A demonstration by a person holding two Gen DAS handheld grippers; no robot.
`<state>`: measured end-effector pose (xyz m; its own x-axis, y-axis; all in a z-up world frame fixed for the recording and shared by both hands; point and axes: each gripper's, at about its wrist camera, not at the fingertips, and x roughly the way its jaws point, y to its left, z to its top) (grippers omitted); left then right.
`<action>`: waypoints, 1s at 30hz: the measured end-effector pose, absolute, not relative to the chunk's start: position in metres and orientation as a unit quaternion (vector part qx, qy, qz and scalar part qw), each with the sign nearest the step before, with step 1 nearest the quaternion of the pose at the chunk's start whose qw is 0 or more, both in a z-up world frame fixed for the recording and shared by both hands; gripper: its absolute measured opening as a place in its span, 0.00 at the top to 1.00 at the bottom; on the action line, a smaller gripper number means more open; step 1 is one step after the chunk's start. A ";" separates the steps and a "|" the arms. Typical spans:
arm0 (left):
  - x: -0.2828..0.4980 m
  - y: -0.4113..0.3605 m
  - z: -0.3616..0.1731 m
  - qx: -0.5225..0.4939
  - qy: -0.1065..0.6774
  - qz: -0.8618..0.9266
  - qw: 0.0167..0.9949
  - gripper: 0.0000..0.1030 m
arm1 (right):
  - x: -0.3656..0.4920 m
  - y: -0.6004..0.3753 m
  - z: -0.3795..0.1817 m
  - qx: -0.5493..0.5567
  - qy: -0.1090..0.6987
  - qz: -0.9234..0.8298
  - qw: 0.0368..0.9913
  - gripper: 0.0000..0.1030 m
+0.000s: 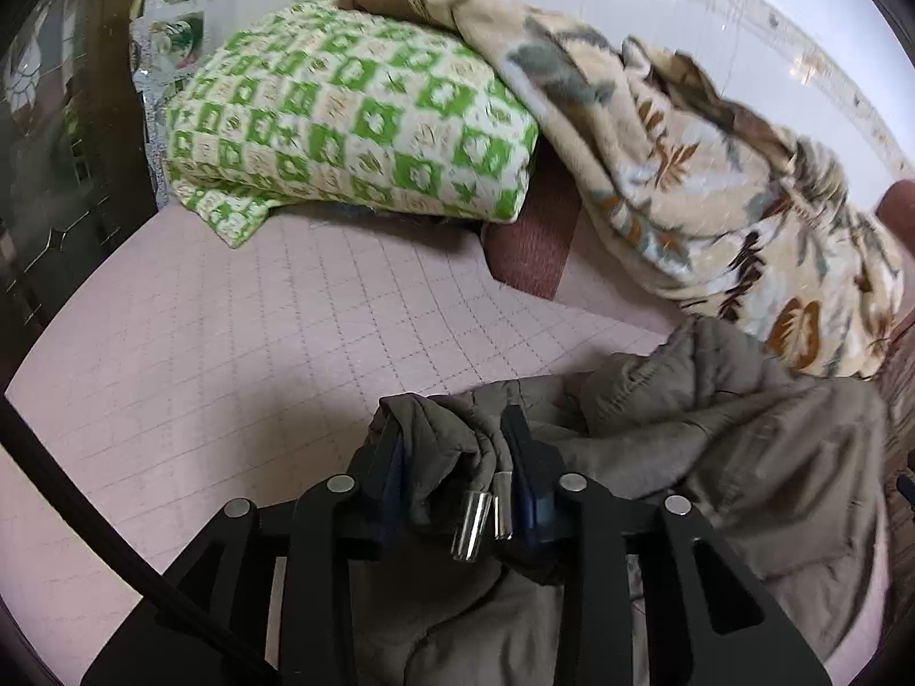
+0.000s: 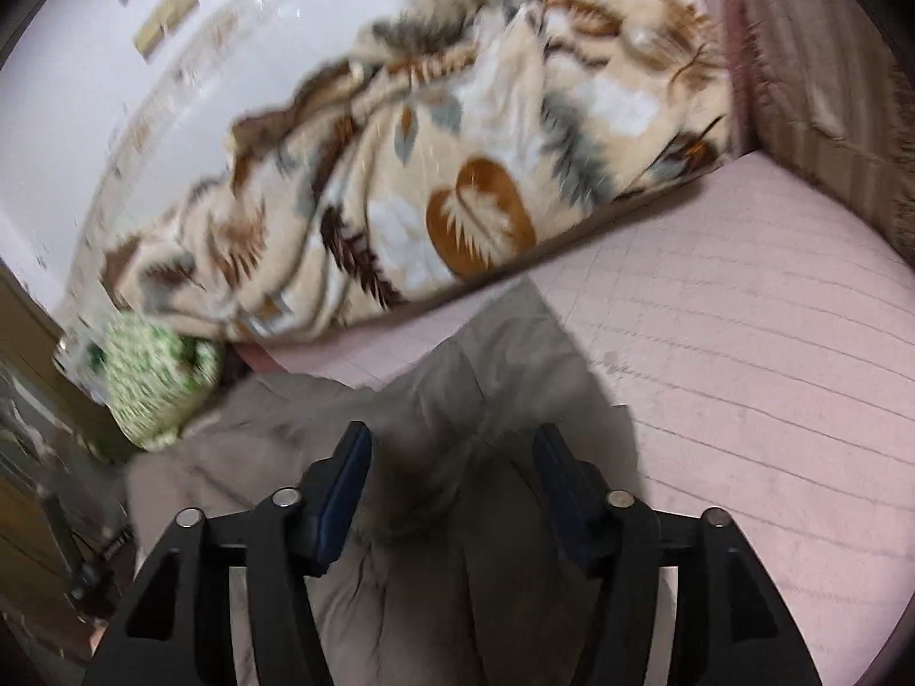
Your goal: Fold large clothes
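Observation:
A grey-olive padded jacket lies crumpled on a pink quilted bed cover. My left gripper is shut on a bunched edge of the jacket, with two silver cord ends hanging between the fingers. In the right wrist view the jacket spreads under my right gripper, which is open and holds nothing, just above the fabric. That view is blurred.
A green-and-white checked folded blanket lies at the back left. A beige leaf-print blanket is heaped along the white wall; it also shows in the right wrist view. A striped headboard cushion stands at the right. Bare pink cover lies to the right.

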<state>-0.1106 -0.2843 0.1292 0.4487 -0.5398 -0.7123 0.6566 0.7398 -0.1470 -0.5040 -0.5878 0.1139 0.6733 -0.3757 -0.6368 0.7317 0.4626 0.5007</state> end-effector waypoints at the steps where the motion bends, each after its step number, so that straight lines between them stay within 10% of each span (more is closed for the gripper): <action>1: -0.114 -0.276 0.136 0.074 0.386 -0.354 0.849 0.65 | -0.514 -0.580 0.124 0.393 0.217 -0.336 0.828 0.38; 13: -0.131 -0.254 0.185 0.100 0.378 -0.356 0.849 0.32 | -0.569 -0.490 0.211 0.334 0.210 -0.341 0.853 0.38; 30: -0.168 -0.143 0.292 0.060 0.296 -0.375 0.876 0.32 | -0.568 -0.319 0.322 0.264 0.186 -0.241 0.915 0.38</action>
